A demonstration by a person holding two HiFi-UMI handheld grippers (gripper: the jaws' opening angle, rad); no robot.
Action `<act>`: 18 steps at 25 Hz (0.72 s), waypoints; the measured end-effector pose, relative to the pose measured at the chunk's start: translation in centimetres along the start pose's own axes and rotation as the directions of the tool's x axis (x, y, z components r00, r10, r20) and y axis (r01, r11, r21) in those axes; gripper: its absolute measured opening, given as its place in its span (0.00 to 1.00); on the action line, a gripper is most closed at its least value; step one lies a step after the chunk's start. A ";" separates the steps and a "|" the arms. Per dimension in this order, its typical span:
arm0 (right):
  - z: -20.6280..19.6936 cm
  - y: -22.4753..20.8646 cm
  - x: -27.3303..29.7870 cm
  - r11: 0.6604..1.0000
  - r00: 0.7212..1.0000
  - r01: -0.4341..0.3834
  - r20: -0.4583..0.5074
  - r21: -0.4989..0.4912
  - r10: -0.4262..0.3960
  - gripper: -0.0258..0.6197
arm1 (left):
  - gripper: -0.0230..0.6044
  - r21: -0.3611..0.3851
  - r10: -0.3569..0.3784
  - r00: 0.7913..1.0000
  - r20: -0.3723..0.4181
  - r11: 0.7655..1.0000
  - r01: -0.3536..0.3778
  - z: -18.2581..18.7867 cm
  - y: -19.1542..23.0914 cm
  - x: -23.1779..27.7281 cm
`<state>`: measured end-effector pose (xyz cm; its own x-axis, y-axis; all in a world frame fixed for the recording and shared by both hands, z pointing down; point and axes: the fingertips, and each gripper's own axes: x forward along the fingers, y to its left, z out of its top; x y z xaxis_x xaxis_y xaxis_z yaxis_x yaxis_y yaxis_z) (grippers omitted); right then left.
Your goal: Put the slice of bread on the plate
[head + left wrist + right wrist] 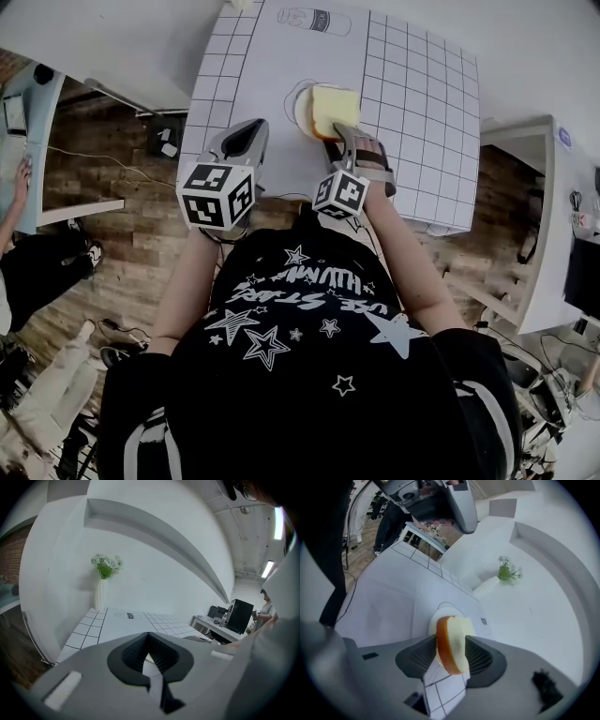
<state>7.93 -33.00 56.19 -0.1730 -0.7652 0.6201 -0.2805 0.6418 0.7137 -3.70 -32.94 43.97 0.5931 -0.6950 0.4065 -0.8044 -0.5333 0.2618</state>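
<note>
pale bread slice (452, 654), orange-brown crust, on plate (301, 110); right gripper (450, 639) jaws parted around it, left gripper (149, 642) jaws together.

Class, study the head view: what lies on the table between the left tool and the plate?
Nothing: in the head view only bare white table separates the left tool from the plate, crossed by a thin drawn outline.

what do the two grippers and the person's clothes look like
The left gripper and the right gripper have pale grey bodies with black ribbed pads. Each carries a white cube printed with black square markers. The person wears a black top with white stars.
</note>
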 end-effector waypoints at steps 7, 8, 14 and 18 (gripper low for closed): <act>0.4 0.5 -0.8 0.999 1.000 0.003 -0.016 0.032 -0.002 0.33 | 0.05 0.002 -0.014 1.000 0.000 1.000 0.014 -0.4 0.0 -0.8; 0.4 0.6 -1.0 0.999 1.000 0.002 -0.018 0.034 -0.002 0.33 | 0.05 0.003 -0.015 1.000 0.000 1.000 0.015 -0.5 0.0 -0.9; 1.8 0.6 -2.7 0.995 0.999 0.013 0.035 0.098 -0.016 0.33 | 0.05 0.007 -0.033 0.999 0.008 0.999 0.033 -0.7 -0.2 -1.9; 2.8 -0.5 -4.2 0.981 0.995 0.055 0.076 0.186 -0.070 0.32 | 0.05 0.012 -0.047 0.999 0.019 0.999 0.047 -0.8 -0.5 -2.9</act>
<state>6.17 -30.25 52.35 -0.2245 -0.8100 0.5418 -0.4600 0.5782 0.6739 -5.03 -30.29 43.36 0.6307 -0.6784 0.3768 -0.7754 -0.5710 0.2696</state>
